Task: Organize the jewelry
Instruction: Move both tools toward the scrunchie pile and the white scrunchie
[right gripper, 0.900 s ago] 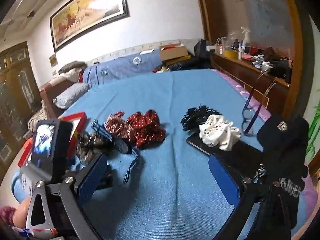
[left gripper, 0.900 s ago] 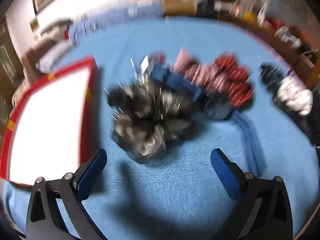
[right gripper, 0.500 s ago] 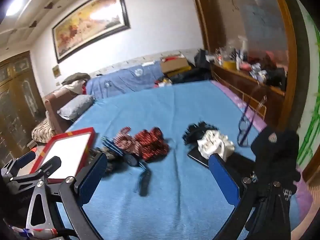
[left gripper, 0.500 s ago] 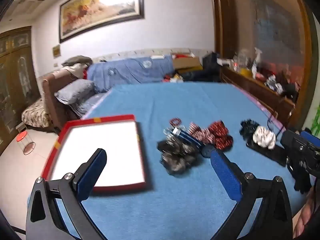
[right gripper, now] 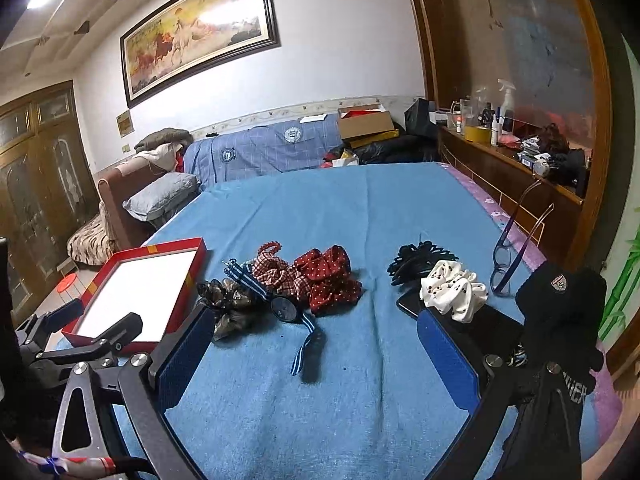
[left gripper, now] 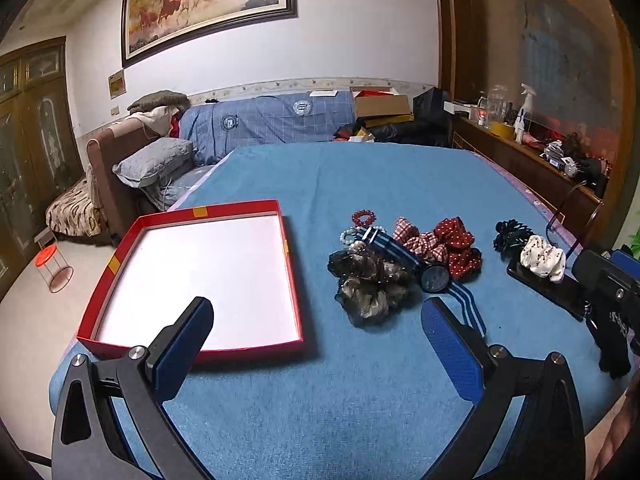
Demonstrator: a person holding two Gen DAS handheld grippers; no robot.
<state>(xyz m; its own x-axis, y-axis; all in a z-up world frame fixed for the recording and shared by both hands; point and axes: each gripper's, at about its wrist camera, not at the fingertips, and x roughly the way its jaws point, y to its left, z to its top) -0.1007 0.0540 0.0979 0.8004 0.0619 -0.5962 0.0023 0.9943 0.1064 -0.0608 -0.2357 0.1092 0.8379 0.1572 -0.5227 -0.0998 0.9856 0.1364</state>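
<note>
Left tool (left gripper: 316,336) and right tool (right gripper: 316,348): jaws spread wide, holding nothing.

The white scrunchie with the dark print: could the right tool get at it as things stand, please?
Probably yes. The white scrunchie lies on top of a dark phone, uncovered, just ahead of the open right tool. A black hair claw sits close behind it, so a grasp from above looks safest.

Red tray (left gripper: 140,224), red polka-dot scrunchie (left gripper: 456,236), blue blanket (left gripper: 360,176).
</note>
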